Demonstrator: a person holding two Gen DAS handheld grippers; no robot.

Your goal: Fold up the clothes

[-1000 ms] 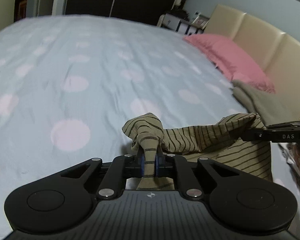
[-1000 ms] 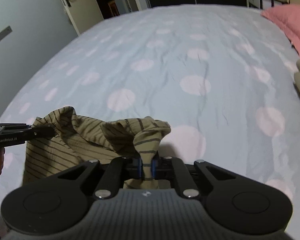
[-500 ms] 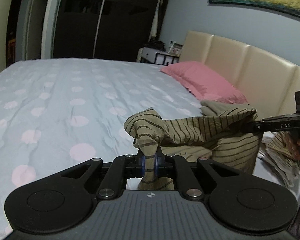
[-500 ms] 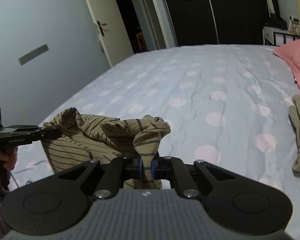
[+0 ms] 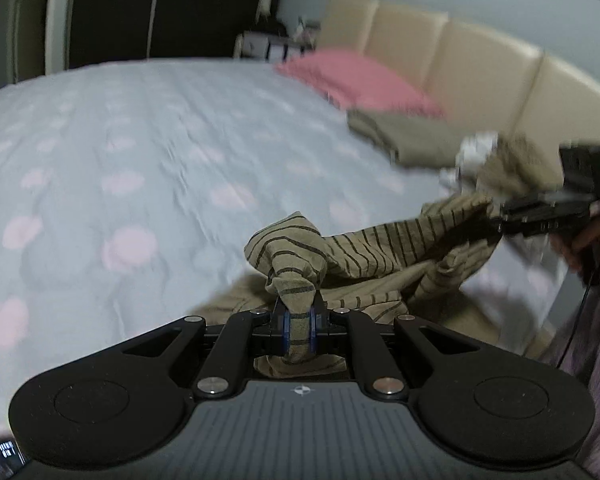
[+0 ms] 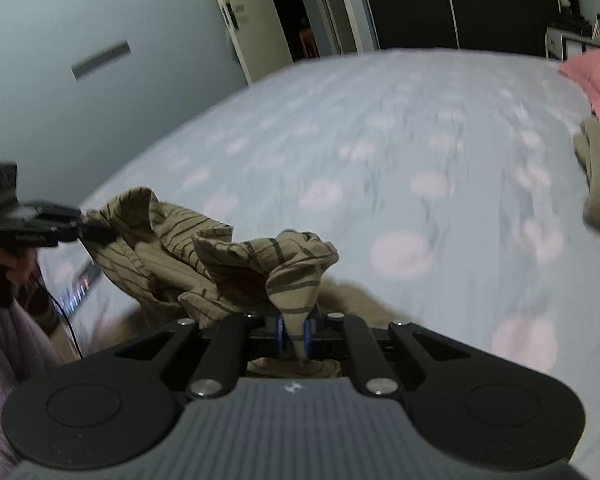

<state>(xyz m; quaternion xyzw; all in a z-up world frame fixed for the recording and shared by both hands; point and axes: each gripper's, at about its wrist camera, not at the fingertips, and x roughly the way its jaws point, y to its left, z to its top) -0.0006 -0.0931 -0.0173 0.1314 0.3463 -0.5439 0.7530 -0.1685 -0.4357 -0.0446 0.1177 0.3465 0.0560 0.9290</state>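
A tan garment with dark stripes point(image 5: 380, 248) hangs between my two grippers above the bed's near edge. My left gripper point(image 5: 299, 330) is shut on one bunched corner of it. My right gripper point(image 6: 293, 330) is shut on the other corner point(image 6: 296, 264). In the left wrist view the right gripper point(image 5: 548, 212) shows at the far right, pinching the cloth. In the right wrist view the left gripper point(image 6: 40, 224) shows at the far left. The cloth sags in loose folds between them, and its lower part is hidden behind the gripper bodies.
The bed has a light blue sheet with pink dots point(image 5: 140, 152). A folded olive garment point(image 5: 404, 140) lies by a pink pillow point(image 5: 356, 80) at the beige headboard point(image 5: 480, 68). A crumpled pile of clothes point(image 5: 500, 160) lies near the right gripper. A door point(image 6: 236, 12) stands at the left.
Both grippers have moved, still gripping the garment; both views are now motion-blurred and tilted. The grippers stand closer together and the cloth between them has slackened.
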